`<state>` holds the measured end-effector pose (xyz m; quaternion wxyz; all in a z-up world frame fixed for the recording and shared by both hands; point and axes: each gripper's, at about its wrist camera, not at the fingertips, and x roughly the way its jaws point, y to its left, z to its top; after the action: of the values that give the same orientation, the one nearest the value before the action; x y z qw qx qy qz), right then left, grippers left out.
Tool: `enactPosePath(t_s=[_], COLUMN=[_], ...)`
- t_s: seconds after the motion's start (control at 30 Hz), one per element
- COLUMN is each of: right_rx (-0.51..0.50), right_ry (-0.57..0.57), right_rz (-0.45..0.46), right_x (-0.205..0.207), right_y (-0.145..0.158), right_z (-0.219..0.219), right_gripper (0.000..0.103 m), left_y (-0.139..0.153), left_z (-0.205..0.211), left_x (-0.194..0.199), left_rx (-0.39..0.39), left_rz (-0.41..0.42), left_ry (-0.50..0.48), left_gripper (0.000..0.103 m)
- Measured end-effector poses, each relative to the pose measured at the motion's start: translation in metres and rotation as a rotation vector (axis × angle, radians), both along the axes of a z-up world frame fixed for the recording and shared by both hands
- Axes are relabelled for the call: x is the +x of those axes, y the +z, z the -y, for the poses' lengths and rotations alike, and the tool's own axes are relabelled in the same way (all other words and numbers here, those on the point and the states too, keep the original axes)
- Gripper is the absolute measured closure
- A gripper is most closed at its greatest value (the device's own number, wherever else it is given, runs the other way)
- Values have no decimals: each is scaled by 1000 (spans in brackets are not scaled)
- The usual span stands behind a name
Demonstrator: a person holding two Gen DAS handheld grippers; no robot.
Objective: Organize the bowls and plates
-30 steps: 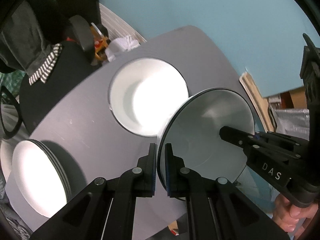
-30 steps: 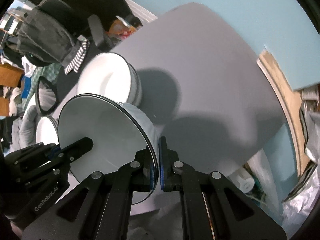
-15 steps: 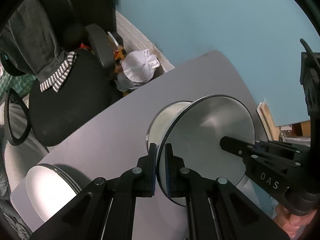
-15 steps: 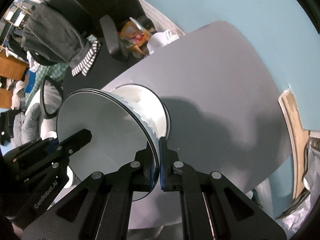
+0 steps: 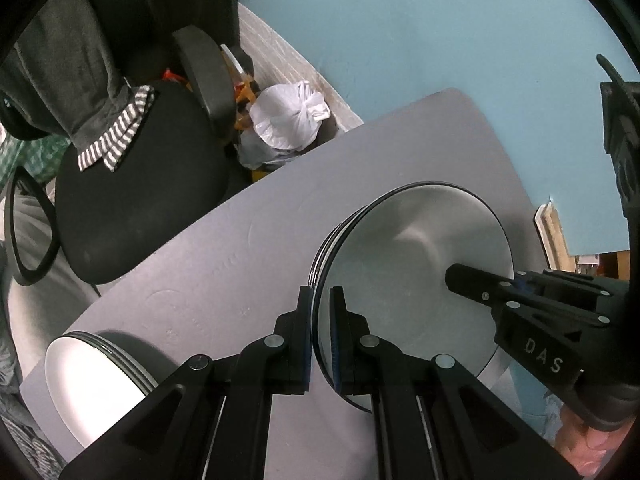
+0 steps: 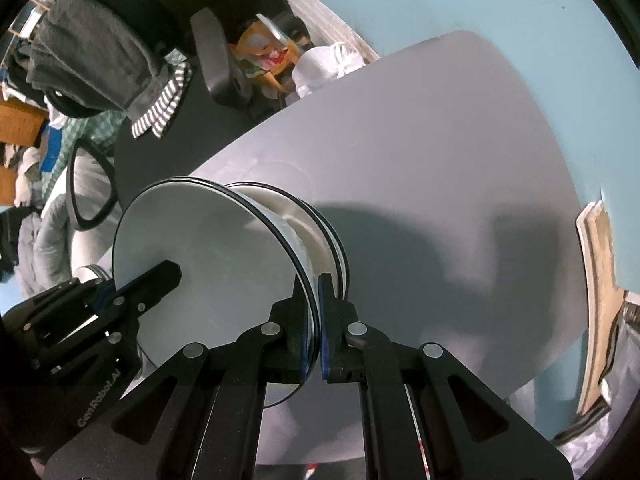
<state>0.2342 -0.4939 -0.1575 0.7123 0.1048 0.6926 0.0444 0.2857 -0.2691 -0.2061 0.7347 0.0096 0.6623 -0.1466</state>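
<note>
Two tools pinch one bowl by opposite rims: my left tool clamps its near-left edge, my right tool the other side. I hold the bowl just over a second bowl on the worktop, and I judge this the nesting step, nearly seated. Left of the bowl sits a plate stack. Next I should lower evenly, keep the rims level, then spread both tools together.

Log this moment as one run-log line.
left hand-held gripper: shut on bowl rim | right hand-held gripper: shut on opposite rim | bowl: above stacked bowls | plate stack: table corner
</note>
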Motion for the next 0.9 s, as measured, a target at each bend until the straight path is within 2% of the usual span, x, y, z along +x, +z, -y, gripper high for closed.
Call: enactPosePath(t_s=[0.3,0.47,0.57,0.63,0.83,0.9], right_rx=[-25,-54,-36,-38,-28,-43], right_ry=[36,59,57,56,49,50], right_rz=[-12,-6,-3,-3,11,26], right_x=[3,3,3,3,2,2], right_y=[1,5,5,6,14,17], right_z=[-2,-7,-8,-10,-14,-15], right_gripper=[97,92,81,77,59,48], left_y=[-1,-5,-4,-3,2,4], left_z=[-3,-3,-4,-6,-12,-15], left_x=[3,2,1,0,-2,-3], left_rx=[-19,-8,-2,-4,-18,-30], left_rz=[-14,-26,-23,-24,-22,-24], left_ry=[14,15,18,24,48,59], left_gripper=[96,89,84,74,72,68])
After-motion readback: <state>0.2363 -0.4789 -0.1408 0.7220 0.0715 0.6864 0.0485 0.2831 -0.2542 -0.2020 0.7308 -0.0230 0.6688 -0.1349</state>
